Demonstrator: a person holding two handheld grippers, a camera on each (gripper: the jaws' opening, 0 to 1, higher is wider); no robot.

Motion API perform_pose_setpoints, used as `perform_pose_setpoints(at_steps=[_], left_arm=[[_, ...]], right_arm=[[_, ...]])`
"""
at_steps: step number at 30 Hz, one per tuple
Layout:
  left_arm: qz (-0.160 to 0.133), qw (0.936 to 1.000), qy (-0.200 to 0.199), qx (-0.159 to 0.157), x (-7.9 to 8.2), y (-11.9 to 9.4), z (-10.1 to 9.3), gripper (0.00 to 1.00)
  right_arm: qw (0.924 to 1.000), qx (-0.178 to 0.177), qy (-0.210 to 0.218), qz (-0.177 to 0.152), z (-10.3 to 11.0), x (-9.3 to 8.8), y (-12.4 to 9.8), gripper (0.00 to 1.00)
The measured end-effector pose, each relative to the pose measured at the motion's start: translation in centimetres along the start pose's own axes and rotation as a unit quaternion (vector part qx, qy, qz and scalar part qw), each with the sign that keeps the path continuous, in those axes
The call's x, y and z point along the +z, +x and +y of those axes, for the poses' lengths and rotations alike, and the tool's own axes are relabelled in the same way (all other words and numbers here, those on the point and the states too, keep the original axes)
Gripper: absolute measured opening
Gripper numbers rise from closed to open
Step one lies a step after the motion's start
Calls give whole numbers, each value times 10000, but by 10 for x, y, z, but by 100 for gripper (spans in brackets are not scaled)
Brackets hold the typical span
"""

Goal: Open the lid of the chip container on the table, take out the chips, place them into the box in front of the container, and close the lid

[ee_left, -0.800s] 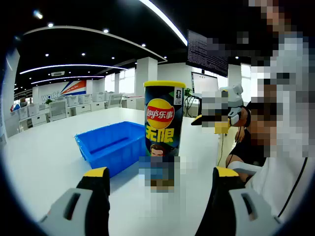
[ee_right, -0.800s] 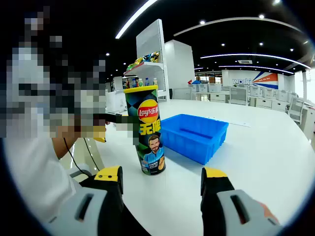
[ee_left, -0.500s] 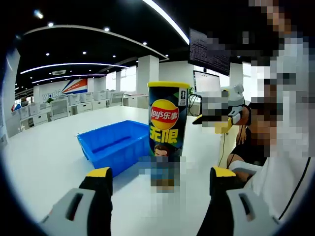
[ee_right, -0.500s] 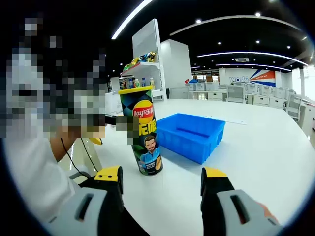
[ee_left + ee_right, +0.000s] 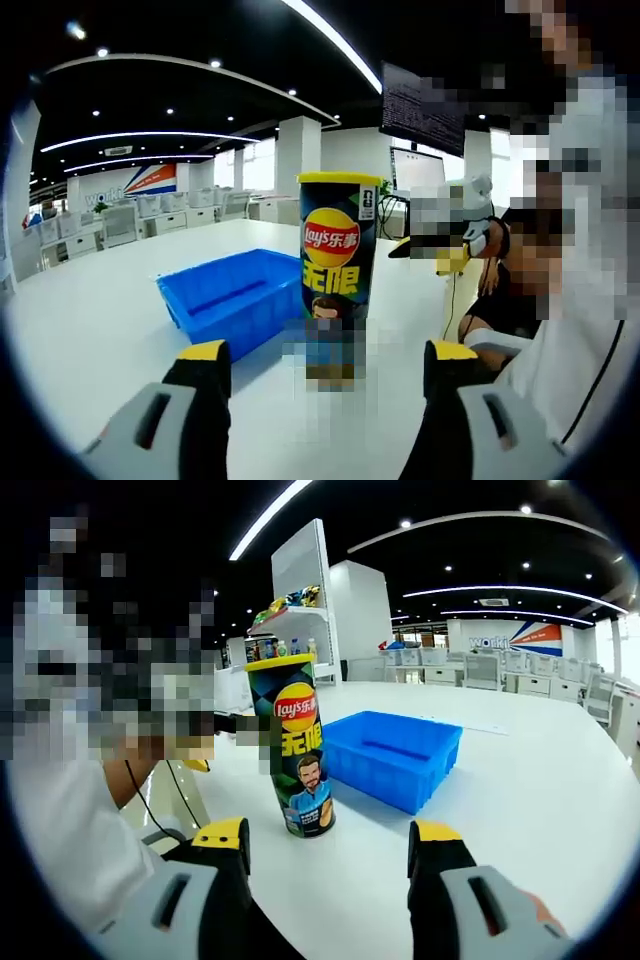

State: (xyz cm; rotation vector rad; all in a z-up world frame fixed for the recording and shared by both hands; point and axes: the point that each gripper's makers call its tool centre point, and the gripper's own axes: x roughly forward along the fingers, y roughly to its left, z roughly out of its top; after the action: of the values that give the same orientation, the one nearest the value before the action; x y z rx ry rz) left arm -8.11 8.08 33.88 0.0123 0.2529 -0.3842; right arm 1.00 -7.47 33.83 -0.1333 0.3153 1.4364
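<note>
since half a second ago your views have barely shifted: in the left gripper view the chip can point(image 5: 338, 275) sits a touch lower and nearer the middle, and in the right gripper view it leans a little less, while the can and the blue box point(image 5: 228, 297) keep their places on the white desk point(image 5: 90, 330). your left gripper point(image 5: 325, 375) has its fingers point(image 5: 205, 362) spread wide, released, with the can standing upright beyond them and apart from both. your right gripper point(image 5: 330, 845) is just as open, its yellow-tipped fingers point(image 5: 222, 834) holding nothing, and the can point(image 5: 296, 745) stands ahead of the left one without touching it. the yellow lid point(image 5: 279, 662) is on the can. the box point(image 5: 393, 757) sits just beside the can, and you cannot tell whether the two touch. the lower front of the can is blurred over in the left gripper view, so its base and where it meets the desk are hard to make out there. the inside of the box is partly hidden by its near wall. a person in a white top point(image 5: 580, 340) is cut off at the edge, and a shelf point(image 5: 295, 615) with small items behind the can is too small to read.
</note>
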Motion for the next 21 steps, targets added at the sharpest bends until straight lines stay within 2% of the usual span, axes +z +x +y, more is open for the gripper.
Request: perform_pose_setpoints(at_steps=[7,21], left_arm=[[-29,10000,-36,40,0,-1,2,78],[-25,10000,-17,12,-4,1,2,79]], right_arm=[[9997,-227,117,-42,-12,0,-1,67],[9991,-344,241,-22,-18,-1,-4,64]])
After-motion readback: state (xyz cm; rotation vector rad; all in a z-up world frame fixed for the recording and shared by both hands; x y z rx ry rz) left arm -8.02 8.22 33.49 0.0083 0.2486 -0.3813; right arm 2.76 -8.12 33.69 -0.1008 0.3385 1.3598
